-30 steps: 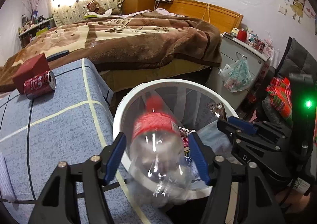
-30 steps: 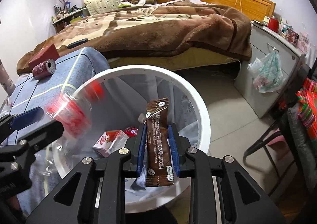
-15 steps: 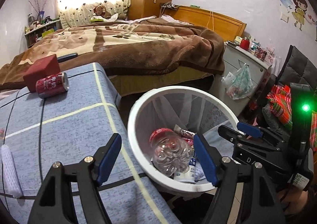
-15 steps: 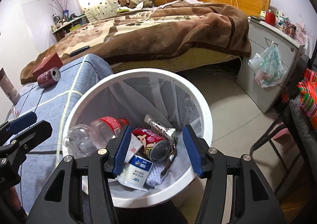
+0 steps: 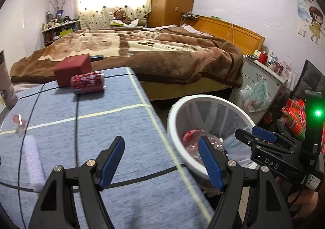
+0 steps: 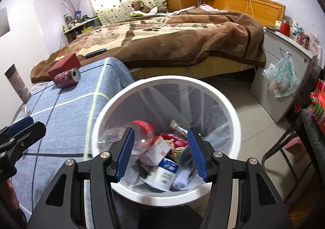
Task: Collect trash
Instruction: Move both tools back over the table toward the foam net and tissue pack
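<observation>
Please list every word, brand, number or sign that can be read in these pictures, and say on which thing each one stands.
"DAS": white letters on the black body of the right gripper.
Red drink can lying on the blue checked tablecloth: white print, too blurred to read.
White and blue carton in the white round trash bin: print too small to read.
Dark red box: gold mark, unreadable.

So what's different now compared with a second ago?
Both grippers let go: the plastic bottle left the left gripper and the brown sachet left the right gripper. Both went into the white bin. The left gripper then swung over the blue tablecloth. The red can and red box stayed put.
</observation>
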`<state>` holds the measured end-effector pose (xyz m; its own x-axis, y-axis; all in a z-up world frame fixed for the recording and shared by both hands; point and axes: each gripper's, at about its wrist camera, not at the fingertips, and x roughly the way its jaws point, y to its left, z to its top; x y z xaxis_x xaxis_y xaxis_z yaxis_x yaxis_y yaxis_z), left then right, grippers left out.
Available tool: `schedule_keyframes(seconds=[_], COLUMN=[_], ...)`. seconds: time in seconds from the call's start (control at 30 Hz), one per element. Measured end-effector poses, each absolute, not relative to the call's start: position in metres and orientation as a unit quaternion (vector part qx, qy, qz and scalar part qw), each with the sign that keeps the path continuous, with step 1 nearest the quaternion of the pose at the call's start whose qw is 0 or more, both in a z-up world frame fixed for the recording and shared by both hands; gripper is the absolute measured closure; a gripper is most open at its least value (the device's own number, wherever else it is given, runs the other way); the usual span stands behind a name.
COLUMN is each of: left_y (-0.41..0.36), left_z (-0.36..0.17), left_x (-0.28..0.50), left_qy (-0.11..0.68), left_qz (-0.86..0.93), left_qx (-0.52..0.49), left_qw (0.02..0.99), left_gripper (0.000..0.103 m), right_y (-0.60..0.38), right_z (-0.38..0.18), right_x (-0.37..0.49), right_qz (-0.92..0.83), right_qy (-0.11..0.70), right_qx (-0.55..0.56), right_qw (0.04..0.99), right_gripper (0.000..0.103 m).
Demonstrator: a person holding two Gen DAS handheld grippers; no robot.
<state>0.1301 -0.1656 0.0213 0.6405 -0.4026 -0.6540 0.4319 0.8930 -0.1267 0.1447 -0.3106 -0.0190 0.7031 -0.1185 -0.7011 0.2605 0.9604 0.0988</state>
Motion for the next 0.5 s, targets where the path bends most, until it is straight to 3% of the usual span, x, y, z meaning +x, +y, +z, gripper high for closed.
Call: schedule_keyframes(seconds=[0.5], left_y=[-0.052], left_z=[0.026], left_x=[0.121], left_qy=[0.338], left_qz=[-0.134], left_qx=[-0.007], left_qw=[0.932], left_gripper=[0.026], right_y=[-0.240], right_z=[-0.006], right_x=[0.154], right_qz=[-0.032], right_qy=[0.353], right_qx=[0.070], right_qw=[0.932], right_gripper=[0.047])
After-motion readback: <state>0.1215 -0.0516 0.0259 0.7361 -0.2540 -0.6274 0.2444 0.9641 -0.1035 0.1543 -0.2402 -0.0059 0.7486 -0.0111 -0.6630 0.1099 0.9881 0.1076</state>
